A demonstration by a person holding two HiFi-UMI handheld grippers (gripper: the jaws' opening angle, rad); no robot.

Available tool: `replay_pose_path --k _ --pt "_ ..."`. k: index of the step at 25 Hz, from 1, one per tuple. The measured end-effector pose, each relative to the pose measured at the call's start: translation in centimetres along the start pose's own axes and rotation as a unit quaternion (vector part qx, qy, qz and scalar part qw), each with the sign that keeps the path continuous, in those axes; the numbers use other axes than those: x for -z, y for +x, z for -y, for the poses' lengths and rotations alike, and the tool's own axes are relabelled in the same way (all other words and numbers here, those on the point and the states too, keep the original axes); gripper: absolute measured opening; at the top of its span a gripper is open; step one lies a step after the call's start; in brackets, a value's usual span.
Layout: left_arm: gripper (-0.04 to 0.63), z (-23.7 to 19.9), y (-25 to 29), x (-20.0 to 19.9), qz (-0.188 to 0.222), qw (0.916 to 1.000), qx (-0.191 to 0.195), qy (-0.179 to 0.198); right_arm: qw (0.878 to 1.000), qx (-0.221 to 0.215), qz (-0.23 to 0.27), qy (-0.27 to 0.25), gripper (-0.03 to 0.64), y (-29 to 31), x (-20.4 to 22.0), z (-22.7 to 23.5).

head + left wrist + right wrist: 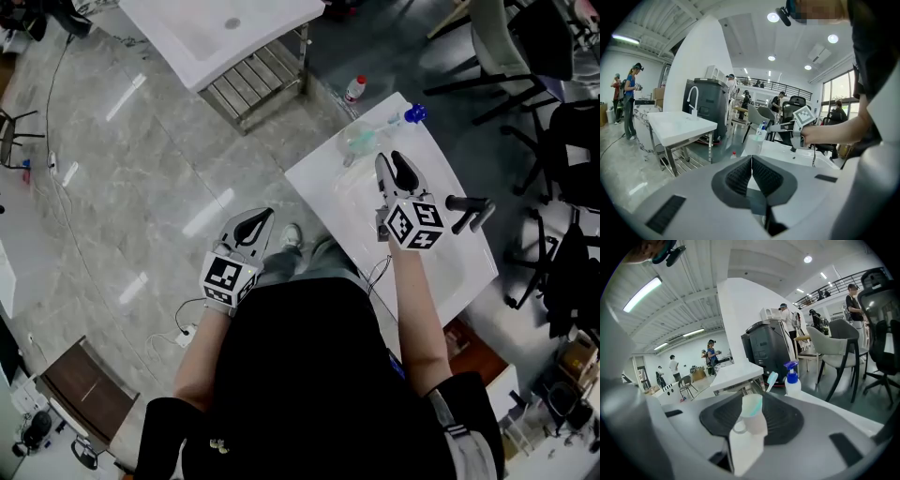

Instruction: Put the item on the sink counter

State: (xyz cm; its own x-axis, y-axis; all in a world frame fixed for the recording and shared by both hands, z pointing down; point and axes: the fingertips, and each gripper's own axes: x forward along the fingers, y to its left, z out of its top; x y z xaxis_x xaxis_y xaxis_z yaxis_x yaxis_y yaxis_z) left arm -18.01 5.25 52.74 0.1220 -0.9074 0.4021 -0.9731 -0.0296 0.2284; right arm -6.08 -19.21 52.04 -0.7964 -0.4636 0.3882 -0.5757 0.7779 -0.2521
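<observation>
A translucent cup (359,141) with a teal tint stands upright near the far edge of the white sink counter (456,267). My right gripper (392,162) hovers over the counter just short of it. In the right gripper view the cup (752,414) shows in the gap ahead of the spread jaws, with the pads off it. A toothbrush (772,379) and a blue-topped spray bottle (792,381) lie beyond it. My left gripper (266,216) hangs over the floor to the left of the counter, jaws pressed together on nothing (751,161).
A black faucet (469,212) rises at the counter's right side. A red-capped bottle (355,87) stands on the floor past the counter. Another white sink table (216,37) stands farther off, office chairs (534,56) crowd the right, and people stand in the background.
</observation>
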Motion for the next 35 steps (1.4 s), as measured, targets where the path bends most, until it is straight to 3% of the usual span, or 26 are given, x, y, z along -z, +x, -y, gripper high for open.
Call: replay_pose_path --k 8,20,28,35 --pt "0.023 1.8 1.8 -4.0 0.028 0.9984 0.041 0.028 0.999 0.011 0.042 -0.005 0.077 -6.0 -2.0 -1.6" --pt "0.023 5.8 3.9 -7.9 0.044 0.9897 0.133 0.028 0.996 0.042 0.07 -0.02 0.066 -13.9 -2.5 -4.1" --pt "0.021 10.7 4.3 -9.9 0.053 0.968 0.237 0.065 0.995 0.055 0.083 -0.021 0.065 -17.8 -2.2 -5.9" --pt "0.021 14.0 4.3 -10.2 0.041 0.9541 0.282 0.091 0.994 0.059 0.089 -0.021 0.066 -20.5 -1.4 -7.1"
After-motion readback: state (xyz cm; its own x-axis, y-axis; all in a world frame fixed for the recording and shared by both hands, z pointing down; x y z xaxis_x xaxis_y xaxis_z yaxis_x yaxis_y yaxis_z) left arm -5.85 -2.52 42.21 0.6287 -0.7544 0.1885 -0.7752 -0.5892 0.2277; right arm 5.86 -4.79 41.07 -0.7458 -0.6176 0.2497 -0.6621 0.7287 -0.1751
